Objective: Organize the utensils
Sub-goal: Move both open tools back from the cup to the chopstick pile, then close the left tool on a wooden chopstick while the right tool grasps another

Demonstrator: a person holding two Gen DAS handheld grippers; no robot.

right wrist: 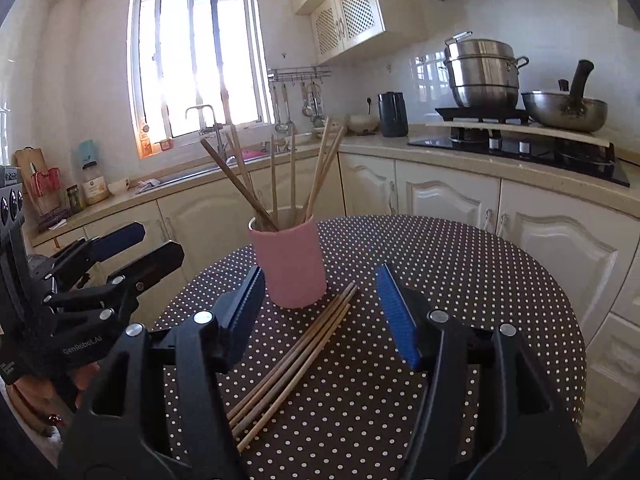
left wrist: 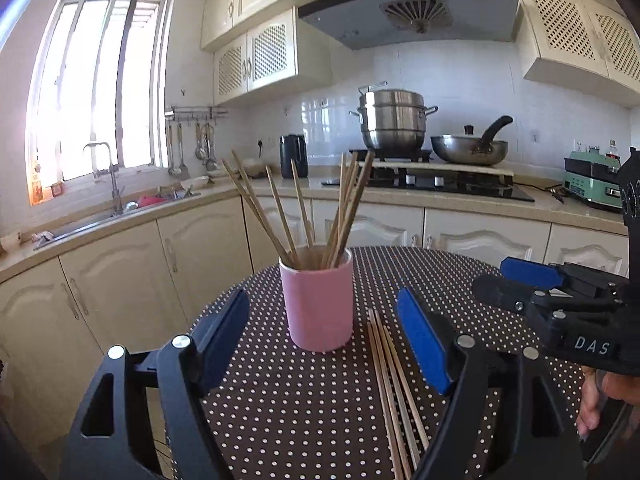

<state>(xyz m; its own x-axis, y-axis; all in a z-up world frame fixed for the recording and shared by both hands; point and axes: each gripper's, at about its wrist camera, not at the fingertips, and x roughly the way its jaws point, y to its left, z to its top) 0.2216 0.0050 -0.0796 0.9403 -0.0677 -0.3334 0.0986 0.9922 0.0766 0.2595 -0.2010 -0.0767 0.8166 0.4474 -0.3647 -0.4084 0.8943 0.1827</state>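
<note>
Several loose chopsticks [right wrist: 296, 360] lie bundled on the bench [right wrist: 460, 280], just beside the pink cup [right wrist: 290, 264] that holds the rest upright. Your right gripper [right wrist: 320, 316] is nearer: the bundle runs lengthwise between its wide, empty fingers, slanting up toward the cup. Your left gripper [left wrist: 322, 344] also stands wide and empty, facing the cup.

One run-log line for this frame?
left gripper: open, empty | right gripper: open, empty | loose wooden chopsticks: on table beside pink cylindrical cup | cup: holds chopsticks
</note>
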